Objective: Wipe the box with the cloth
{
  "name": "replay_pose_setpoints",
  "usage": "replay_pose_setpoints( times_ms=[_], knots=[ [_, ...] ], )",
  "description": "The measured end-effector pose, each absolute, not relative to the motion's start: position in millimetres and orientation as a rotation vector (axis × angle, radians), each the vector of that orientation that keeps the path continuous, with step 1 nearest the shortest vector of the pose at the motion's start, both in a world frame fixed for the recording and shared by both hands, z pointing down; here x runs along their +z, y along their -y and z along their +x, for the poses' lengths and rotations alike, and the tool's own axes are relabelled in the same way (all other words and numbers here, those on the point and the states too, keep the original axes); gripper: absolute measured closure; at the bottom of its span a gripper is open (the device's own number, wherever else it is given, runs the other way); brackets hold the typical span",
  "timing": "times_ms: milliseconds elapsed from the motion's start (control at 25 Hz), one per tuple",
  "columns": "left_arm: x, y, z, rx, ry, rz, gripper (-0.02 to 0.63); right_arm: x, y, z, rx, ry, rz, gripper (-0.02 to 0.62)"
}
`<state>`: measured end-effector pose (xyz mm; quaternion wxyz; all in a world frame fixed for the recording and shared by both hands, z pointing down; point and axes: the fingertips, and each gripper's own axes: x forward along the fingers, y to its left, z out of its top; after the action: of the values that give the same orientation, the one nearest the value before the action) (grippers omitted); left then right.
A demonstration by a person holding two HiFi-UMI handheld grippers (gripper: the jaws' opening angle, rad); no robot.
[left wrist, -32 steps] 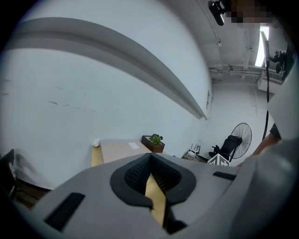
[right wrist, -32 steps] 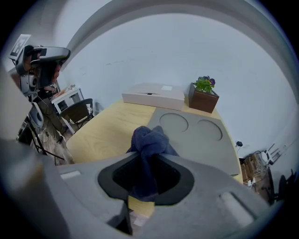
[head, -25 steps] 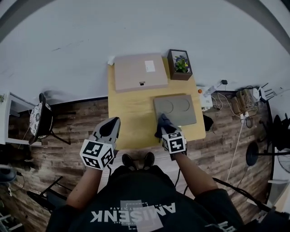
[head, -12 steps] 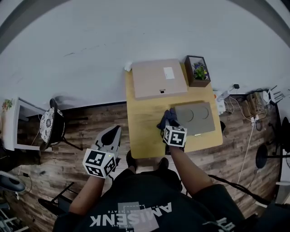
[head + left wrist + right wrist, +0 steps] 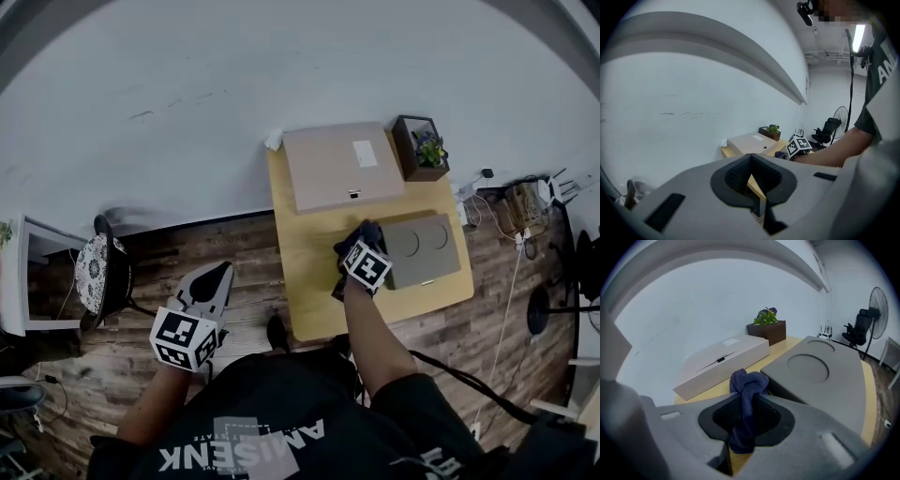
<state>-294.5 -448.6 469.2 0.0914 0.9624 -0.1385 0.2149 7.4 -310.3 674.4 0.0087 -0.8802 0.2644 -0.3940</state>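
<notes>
A flat beige cardboard box [image 5: 342, 165] with a white label lies at the far end of the yellow table [image 5: 309, 272]; the right gripper view shows the box [image 5: 723, 363] just ahead. My right gripper [image 5: 355, 247] is over the table's middle, short of the box, shut on a dark blue cloth [image 5: 367, 232]. That cloth [image 5: 747, 389] bunches up between the jaws and hangs below them. My left gripper [image 5: 216, 277] is held off the table's left side, over the wooden floor, shut with nothing in it [image 5: 750, 161].
A grey slab with two round recesses [image 5: 424, 247] lies right of the cloth. A potted plant in a dark box [image 5: 427, 148] stands at the far right corner. A small white object [image 5: 273, 141] sits at the far left corner. A chair [image 5: 98, 272] stands left, a fan [image 5: 553, 314] right.
My right gripper has carried the cloth forward along the grey slab's left edge, closer to the box. The left gripper has stayed low at the left, off the table.
</notes>
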Motion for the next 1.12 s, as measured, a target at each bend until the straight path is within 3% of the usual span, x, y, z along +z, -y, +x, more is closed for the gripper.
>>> replay_pose_setpoints(
  times_ms=[1120],
  knots=[
    [484,439,-247,0.671,0.153,2.875,0.604,681,266,4,-1.204,-0.618,-2.778,0.518]
  ],
)
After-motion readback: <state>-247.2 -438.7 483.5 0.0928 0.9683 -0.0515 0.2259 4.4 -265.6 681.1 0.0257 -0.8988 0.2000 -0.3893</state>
